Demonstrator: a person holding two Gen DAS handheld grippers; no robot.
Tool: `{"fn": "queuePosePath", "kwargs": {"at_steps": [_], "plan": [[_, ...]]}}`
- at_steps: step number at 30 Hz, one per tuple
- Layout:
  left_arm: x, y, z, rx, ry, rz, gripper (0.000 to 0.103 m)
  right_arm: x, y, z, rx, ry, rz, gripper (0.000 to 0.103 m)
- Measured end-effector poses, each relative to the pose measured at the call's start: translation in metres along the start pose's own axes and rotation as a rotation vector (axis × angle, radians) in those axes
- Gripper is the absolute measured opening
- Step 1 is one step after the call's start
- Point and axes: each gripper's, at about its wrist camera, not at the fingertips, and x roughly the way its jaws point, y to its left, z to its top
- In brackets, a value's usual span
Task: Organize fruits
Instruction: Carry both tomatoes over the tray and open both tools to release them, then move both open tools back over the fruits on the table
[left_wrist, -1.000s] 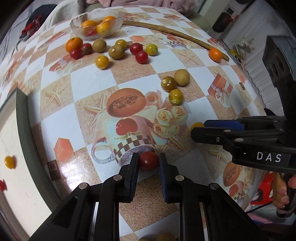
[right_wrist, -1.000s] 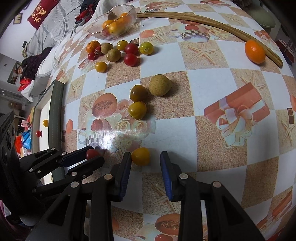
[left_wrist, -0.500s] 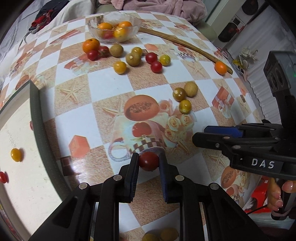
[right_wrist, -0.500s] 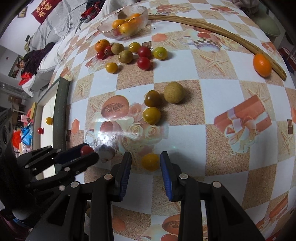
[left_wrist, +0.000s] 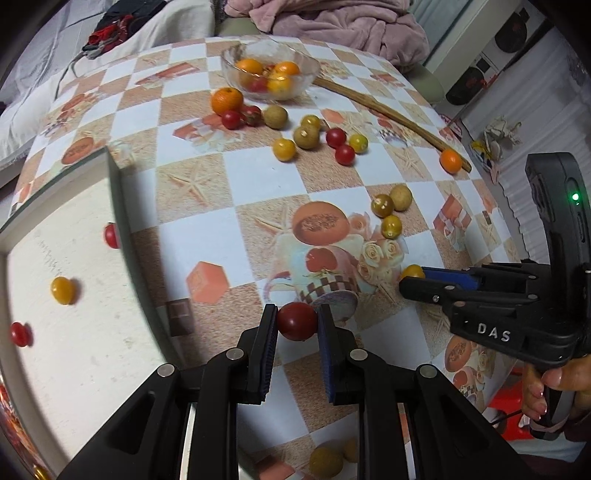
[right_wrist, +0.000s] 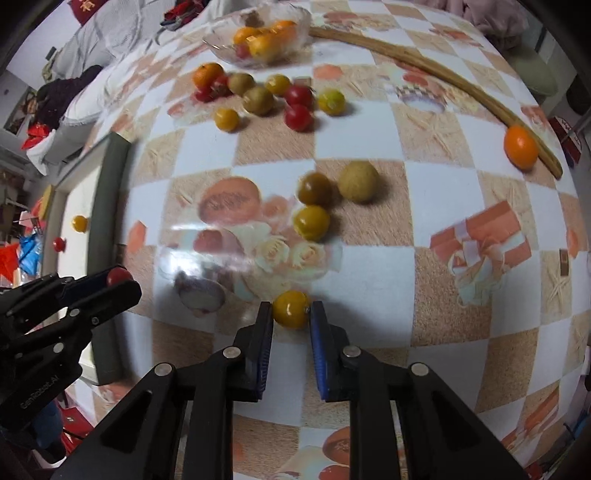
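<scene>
My left gripper is shut on a red cherry tomato and holds it above the table near the tray. It also shows in the right wrist view. My right gripper has closed around a yellow cherry tomato on the table; both pads touch it. In the left wrist view that tomato peeks out behind the right gripper. The tray holds two red tomatoes and a yellow one.
Loose fruit lies mid-table: a brown-yellow pair and a tan round fruit. A further cluster lies before a glass bowl of oranges. A wooden stick and an orange lie right.
My left gripper has lifted and carried the red tomato toward the tray. My right gripper has moved forward and closed its fingers onto the yellow tomato.
</scene>
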Motion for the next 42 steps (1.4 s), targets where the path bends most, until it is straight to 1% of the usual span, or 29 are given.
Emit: {"fn": "queuePosePath", "kwargs": {"at_steps": [6, 12, 19, 24, 27, 30, 36, 38, 39, 40, 41, 42], "plan": [[-0.024, 0.021, -0.002, -0.050, -0.052, 0.019, 0.023, -0.013, 0.032, 0.015, -0.070, -0.027, 0.043, 0.022], [-0.046, 0.060, -0.013, -0.130, -0.091, 0.080, 0.023, -0.011, 0.082, 0.035, -0.149, -0.035, 0.113, 0.022], [-0.062, 0.120, -0.041, -0.262, -0.100, 0.179, 0.023, 0.001, 0.148, 0.050, -0.264, -0.022, 0.173, 0.022], [-0.065, 0.159, -0.065, -0.349, -0.081, 0.250, 0.023, 0.015, 0.192, 0.057, -0.334, -0.001, 0.206, 0.022], [-0.061, 0.174, -0.076, -0.375, -0.055, 0.283, 0.023, 0.029, 0.215, 0.055, -0.379, 0.029, 0.206, 0.022], [-0.056, 0.179, -0.081, -0.382, -0.037, 0.299, 0.023, 0.045, 0.230, 0.050, -0.408, 0.067, 0.185, 0.022], [-0.048, 0.176, -0.083, -0.365, -0.012, 0.323, 0.023, 0.067, 0.236, 0.046, -0.427, 0.115, 0.140, 0.023], [-0.044, 0.173, -0.082, -0.353, 0.010, 0.335, 0.023, 0.073, 0.237, 0.045, -0.437, 0.129, 0.125, 0.023], [-0.043, 0.172, -0.083, -0.348, 0.017, 0.339, 0.024, 0.073, 0.238, 0.045, -0.442, 0.126, 0.122, 0.024], [-0.042, 0.171, -0.083, -0.344, 0.020, 0.343, 0.032, 0.073, 0.238, 0.044, -0.446, 0.126, 0.125, 0.029], [-0.042, 0.169, -0.083, -0.337, 0.019, 0.344, 0.042, 0.073, 0.238, 0.044, -0.448, 0.129, 0.132, 0.034], [-0.043, 0.168, -0.084, -0.335, 0.015, 0.353, 0.067, 0.072, 0.239, 0.045, -0.446, 0.127, 0.135, 0.049]]}}
